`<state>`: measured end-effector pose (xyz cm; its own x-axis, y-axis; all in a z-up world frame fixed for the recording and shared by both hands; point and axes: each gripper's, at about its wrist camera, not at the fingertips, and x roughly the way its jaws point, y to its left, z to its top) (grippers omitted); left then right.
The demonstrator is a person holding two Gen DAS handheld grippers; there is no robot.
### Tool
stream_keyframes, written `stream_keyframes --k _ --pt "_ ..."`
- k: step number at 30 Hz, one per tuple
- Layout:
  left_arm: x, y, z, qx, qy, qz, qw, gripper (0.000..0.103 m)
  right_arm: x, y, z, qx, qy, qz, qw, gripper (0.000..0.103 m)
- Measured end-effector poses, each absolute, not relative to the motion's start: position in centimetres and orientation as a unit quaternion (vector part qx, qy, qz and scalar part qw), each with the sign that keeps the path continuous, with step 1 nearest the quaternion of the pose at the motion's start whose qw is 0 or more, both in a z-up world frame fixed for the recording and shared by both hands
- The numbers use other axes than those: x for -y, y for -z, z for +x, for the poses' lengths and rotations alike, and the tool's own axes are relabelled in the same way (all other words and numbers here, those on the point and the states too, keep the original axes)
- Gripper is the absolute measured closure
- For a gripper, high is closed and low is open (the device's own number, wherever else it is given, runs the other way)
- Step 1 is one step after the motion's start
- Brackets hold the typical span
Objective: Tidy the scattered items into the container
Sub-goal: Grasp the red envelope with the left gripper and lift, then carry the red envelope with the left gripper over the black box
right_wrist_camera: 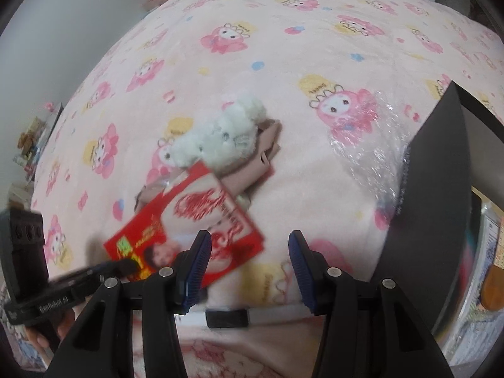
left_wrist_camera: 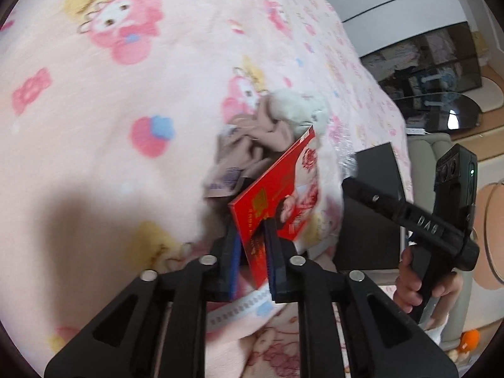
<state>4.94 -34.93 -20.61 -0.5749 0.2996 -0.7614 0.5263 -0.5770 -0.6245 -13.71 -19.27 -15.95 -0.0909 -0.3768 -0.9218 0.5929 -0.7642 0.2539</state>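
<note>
Pink fleece cartoon-print blanket [right_wrist_camera: 283,72] as base. L→R: left gripper [left_wrist_camera: 252,230] w/ jaws narrow, clamped on flat red printed packet [left_wrist_camera: 277,189], tilted, above blanket; fluffy white plush toy [right_wrist_camera: 220,132] atop crumpled beige cloth [right_wrist_camera: 267,154], centre; right gripper [right_wrist_camera: 249,249] half-wide, nothing gripped; black box-shaped container [right_wrist_camera: 441,189] at far right edge.

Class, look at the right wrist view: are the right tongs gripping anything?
No. The right tongs stand open over the pink blanket, nothing between their blue pads.
</note>
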Motion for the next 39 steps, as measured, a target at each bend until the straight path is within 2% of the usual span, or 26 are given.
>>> stream_keyframes --k 1,4,8,10,11,15,17,20,28,33,39 --pt "34.9 20.7 4.8 -0.446 0.763 0.46 0.083 0.086 19.7 16.4 -13.9 -0.091 0.726 0.595 0.333 0.052" --pt "34.9 20.8 4.7 -0.443 0.766 0.458 0.083 0.083 21.3 17.6 -14.0 -0.107 0.7 0.609 0.356 0.051" --pt "34.6 21.0 4.5 -0.43 0.769 0.463 0.094 0.073 23.1 18.4 -14.2 -0.137 0.694 0.605 0.365 0.049" --pt "34.6 21.2 4.5 -0.435 0.766 0.464 0.094 0.072 23.6 18.9 -14.4 -0.137 0.688 0.607 0.372 0.042" --pt "34.7 21.3 4.5 -0.439 0.765 0.463 0.093 0.072 23.7 19.1 -14.5 -0.13 0.685 0.609 0.378 0.042" --pt "34.7 20.6 4.3 -0.425 0.77 0.461 0.116 0.07 23.7 19.4 -13.8 -0.108 0.652 0.63 0.408 0.046" --pt "34.6 19.8 4.3 -0.413 0.777 0.458 0.126 0.07 23.2 19.0 -13.0 -0.117 0.656 0.621 0.412 0.055" --pt "34.5 18.2 4.8 -0.414 0.787 0.442 0.118 0.07 22.1 17.6 -12.5 -0.101 0.663 0.615 0.416 0.06" --pt "31.3 11.5 4.6 -0.38 0.83 0.4 0.077 0.07 16.6 9.5 -10.3 -0.068 0.715 0.551 0.425 0.061" --pt "27.0 8.1 2.5 -0.354 0.849 0.391 0.03 0.07 10.7 5.6 -10.2 -0.049 0.751 0.521 0.403 0.061" --pt "19.7 5.2 -1.2 -0.313 0.86 0.402 -0.022 0.07 2.7 3.6 -11.0 -0.014 0.782 0.505 0.364 0.061"
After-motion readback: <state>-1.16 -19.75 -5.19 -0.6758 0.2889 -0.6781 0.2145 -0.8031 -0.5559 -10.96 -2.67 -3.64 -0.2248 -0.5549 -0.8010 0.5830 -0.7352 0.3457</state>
